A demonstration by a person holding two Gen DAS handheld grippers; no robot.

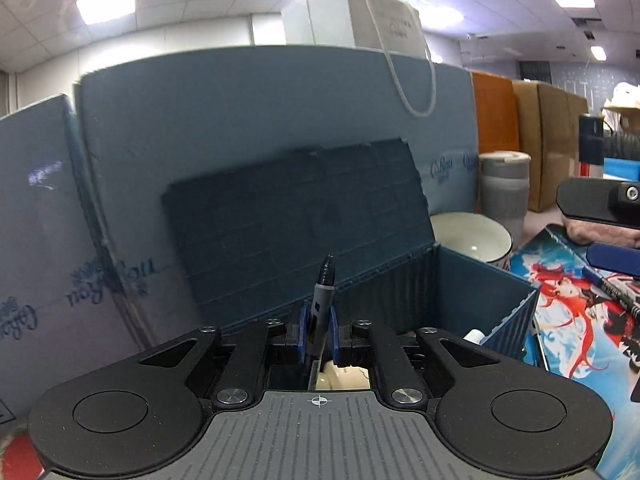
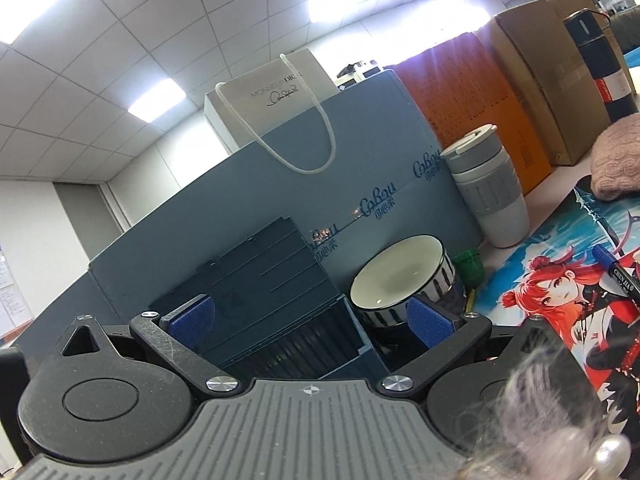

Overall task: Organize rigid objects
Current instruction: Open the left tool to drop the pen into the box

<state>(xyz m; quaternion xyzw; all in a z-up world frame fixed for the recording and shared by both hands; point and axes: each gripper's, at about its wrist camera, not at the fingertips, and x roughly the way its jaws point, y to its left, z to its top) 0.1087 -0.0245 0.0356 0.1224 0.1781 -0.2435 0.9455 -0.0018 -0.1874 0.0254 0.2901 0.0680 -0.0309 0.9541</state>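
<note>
From your left wrist, the open blue box (image 1: 460,292) sits just ahead, its lid against the blue carton (image 1: 240,120), a bowl (image 1: 472,240) beside it. Your left gripper (image 1: 318,330) clamps the pen (image 1: 322,300) upright, tip up (slightly tilted).

From your right wrist, your right gripper (image 2: 312,320) gapes empty over the box, the bowl (image 2: 404,280) just right, a marker (image 2: 618,276) on the printed mat (image 2: 540,248)

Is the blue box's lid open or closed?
Open. The blue box has its lid standing up behind it, and you can see inside.

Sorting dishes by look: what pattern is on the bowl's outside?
Black-and-white vertical stripes on the ceramic bowl, cream inside; right wrist view shows it best.
</note>
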